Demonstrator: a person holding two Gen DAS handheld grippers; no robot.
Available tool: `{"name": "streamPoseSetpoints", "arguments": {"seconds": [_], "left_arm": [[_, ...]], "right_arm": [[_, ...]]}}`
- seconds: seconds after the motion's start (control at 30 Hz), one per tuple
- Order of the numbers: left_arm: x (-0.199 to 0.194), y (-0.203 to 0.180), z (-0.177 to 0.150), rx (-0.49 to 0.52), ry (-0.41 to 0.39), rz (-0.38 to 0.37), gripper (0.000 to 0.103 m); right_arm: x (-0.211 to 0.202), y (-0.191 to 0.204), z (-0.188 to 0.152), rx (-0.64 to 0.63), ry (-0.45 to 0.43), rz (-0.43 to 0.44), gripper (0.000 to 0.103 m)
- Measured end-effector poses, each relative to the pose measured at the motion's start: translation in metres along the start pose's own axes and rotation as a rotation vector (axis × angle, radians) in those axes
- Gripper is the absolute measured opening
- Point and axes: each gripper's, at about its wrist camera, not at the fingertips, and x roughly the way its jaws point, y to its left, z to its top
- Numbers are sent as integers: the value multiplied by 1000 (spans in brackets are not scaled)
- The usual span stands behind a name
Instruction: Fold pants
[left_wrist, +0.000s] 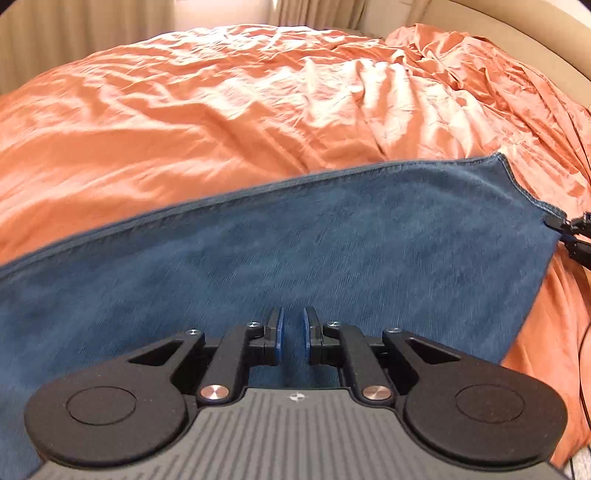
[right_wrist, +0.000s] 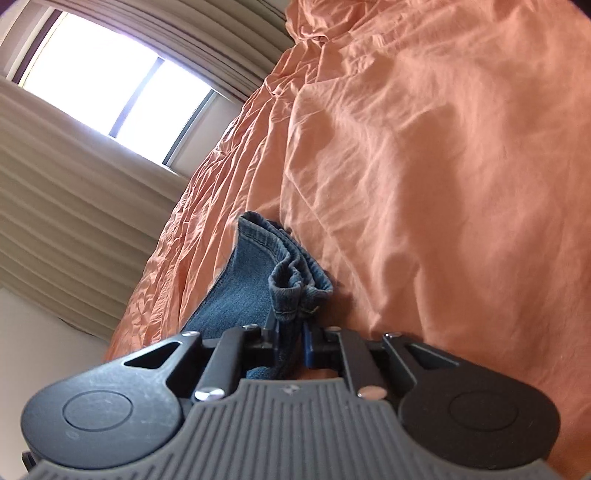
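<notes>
The left gripper (left_wrist: 291, 338) hangs low over the jeans (left_wrist: 295, 251), its blue pads (left_wrist: 279, 334) a narrow gap apart with only the denim surface showing between them; it seems to hold nothing, though whether cloth is caught lower down cannot be told. The right gripper (right_wrist: 291, 336) is clamped on a bunched hem or corner of the jeans (right_wrist: 258, 280), the folded layers squeezed between its fingers. In the left view that gripper (left_wrist: 570, 230) shows at the far right edge, biting the corner of the panel. The jeans lie on the bed, a broad flat blue panel stretched taut from that held corner, its far edge a straight stitched seam. To do the fold well, I judge the left gripper should take the near edge, both should lift together with even tension, and lay edge on edge without dragging the sheet. The denim is thick, matte and faintly ribbed, and will likely crease stiffly. Beyond it the sheet (left_wrist: 221, 110) is orange, thin and rumpled, with a slight sheen. Farthest off hang pleated beige curtains (right_wrist: 74, 206) beside a bright window (right_wrist: 122, 85).
</notes>
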Motion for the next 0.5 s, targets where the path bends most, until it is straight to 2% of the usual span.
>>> {"name": "streamPoseSetpoints", "arguments": {"seconds": [0.27, 0.37, 0.5], "left_arm": [[66, -12, 62, 36, -2, 20, 10], [84, -14, 75, 33, 20, 30, 9], [93, -22, 80, 80, 15, 63, 8]], "right_arm": [[4, 5, 6, -76, 28, -5, 5], [7, 3, 7, -80, 37, 4, 5], [13, -1, 6, -85, 48, -8, 5]]}}
